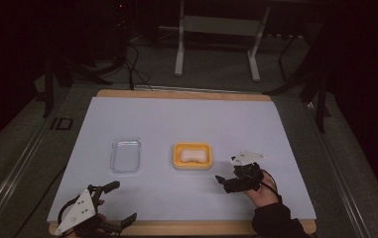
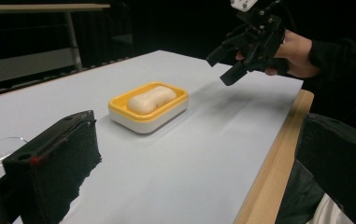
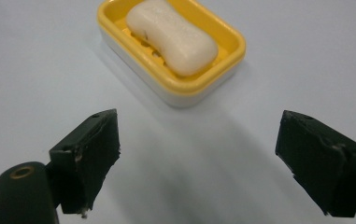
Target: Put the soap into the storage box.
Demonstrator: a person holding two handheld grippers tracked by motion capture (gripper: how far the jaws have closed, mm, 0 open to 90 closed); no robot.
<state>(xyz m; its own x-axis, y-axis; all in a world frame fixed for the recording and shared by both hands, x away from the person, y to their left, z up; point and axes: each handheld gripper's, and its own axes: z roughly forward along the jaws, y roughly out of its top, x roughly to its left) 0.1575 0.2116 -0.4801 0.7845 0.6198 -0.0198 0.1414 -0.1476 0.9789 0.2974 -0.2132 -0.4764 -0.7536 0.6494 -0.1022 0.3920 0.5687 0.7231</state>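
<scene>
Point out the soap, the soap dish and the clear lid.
soap [image 3: 171, 35], right gripper view, middle of the bar
soap dish [image 3: 213, 77], right gripper view, yellow rim
clear lid [image 1: 125, 154], high view, centre of its flat face

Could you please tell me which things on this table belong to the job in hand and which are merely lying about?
In the job:
- white bar of soap
- yellow and white plastic soap dish that holds it
- right gripper, open, pointed at the dish

Lying about:
- clear plastic lid, left of the dish
- left gripper, open, at the table's near edge
</scene>
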